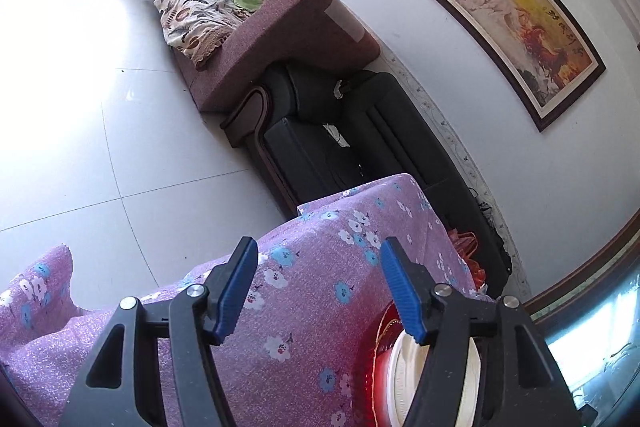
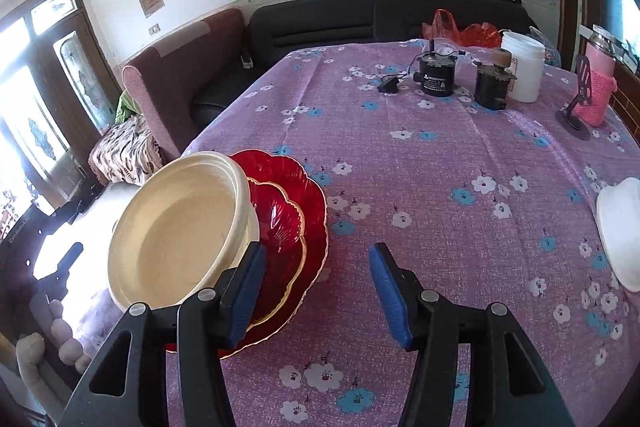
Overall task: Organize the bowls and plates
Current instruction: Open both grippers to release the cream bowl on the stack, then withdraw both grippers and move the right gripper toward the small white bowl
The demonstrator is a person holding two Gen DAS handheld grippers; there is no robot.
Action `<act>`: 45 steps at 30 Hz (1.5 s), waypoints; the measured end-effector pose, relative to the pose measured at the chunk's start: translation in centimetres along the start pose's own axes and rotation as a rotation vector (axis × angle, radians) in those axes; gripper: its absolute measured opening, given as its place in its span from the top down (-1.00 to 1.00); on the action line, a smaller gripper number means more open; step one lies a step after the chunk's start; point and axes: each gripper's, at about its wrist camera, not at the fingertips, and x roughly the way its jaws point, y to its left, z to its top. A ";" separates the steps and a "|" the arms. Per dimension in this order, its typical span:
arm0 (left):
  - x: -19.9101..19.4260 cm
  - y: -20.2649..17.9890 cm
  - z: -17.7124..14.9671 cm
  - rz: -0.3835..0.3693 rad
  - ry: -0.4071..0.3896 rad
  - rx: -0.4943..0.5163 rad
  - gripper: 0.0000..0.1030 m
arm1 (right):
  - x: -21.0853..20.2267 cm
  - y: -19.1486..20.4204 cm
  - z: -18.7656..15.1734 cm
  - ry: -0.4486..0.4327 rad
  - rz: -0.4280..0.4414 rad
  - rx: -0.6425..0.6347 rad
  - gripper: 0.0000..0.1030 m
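Note:
In the right wrist view a cream bowl [image 2: 176, 227] sits tilted on two stacked red scalloped plates [image 2: 296, 203] at the table's left edge. My right gripper [image 2: 316, 287] is open and empty, its left finger just in front of the bowl and plates. A white bowl [image 2: 620, 231] lies at the right edge of the table. In the left wrist view my left gripper [image 1: 320, 287] is open and empty over the purple floral tablecloth [image 1: 304, 267]. The cream bowl [image 1: 400, 379] and a red plate [image 1: 370, 367] show partly behind its right finger.
At the table's far side stand two small black motors [image 2: 436, 79], a white tub [image 2: 524, 67], a pink cup [image 2: 596, 91] and a phone stand [image 2: 576, 107]. A black sofa [image 2: 360, 23] and a maroon armchair [image 2: 172, 67] stand beyond the table.

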 end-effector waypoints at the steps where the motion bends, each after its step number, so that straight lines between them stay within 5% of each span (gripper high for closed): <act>1: 0.0 0.1 0.0 0.006 0.000 -0.001 -0.22 | 0.0 0.1 -0.1 0.000 -0.002 0.003 -0.15; 16: -0.2 -0.6 -0.4 0.065 -0.028 0.042 -0.24 | 1.0 2.3 -0.7 0.032 0.026 -0.038 -0.15; 28: 0.7 -2.7 -1.6 0.175 -0.041 0.173 -0.24 | -6.7 -8.1 -1.4 -0.082 -0.013 0.112 -0.24; 34: -0.1 -7.3 -3.6 0.177 -0.073 0.351 -0.24 | -10.1 -16.4 -3.7 -0.117 -0.048 0.247 -0.25; 45: -5.0 -22.0 -13.8 0.021 -0.024 0.784 -0.47 | -12.2 -26.2 -7.2 -0.137 -0.051 0.403 -0.25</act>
